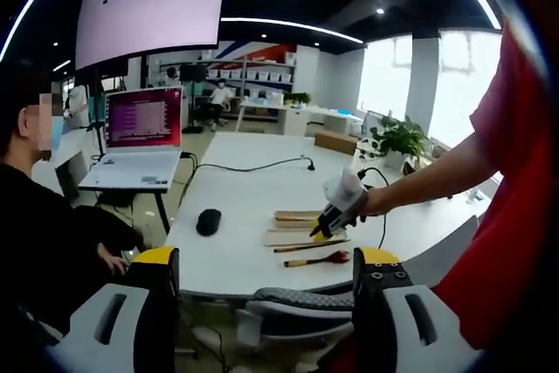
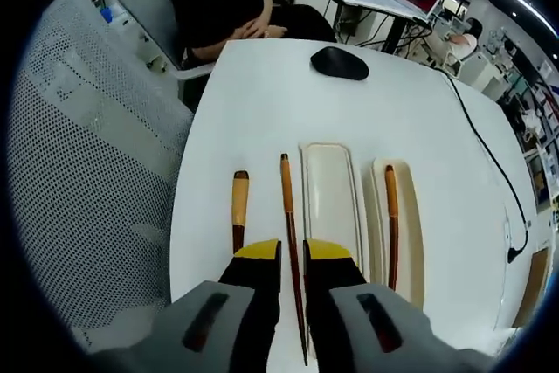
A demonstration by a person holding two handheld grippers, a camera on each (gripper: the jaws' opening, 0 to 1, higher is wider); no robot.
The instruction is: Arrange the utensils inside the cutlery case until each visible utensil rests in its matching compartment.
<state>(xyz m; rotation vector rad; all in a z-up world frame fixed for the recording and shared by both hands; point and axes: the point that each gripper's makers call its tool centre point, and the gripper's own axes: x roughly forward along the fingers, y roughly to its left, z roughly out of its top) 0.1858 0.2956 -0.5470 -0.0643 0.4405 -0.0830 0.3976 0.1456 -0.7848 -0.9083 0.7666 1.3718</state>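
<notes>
Right gripper [image 2: 293, 261], nearest its own camera, has yellow-tipped jaws set narrowly either side of one chopstick [image 2: 290, 242] on the white table [image 2: 262, 102]; actual pad contact cannot be told. Mesh chair back [image 2: 87, 172] stands at the table's edge. Cutlery case [image 2: 330, 198], cream, lies just beside the gripped chopstick, its visible tray holding nothing. A matching cream tray [image 2: 409, 233] next to it holds the second chopstick [image 2: 392, 216] lengthwise. Wooden-handled spoon [image 2: 239, 211] lies on the bare table on the other side of the jaws, apart from the case. Black mouse [image 2: 341, 62] sits farther along the table.

Left gripper [image 1: 266, 264] is held well back from the table, jaws wide apart, gripping nothing.
</notes>
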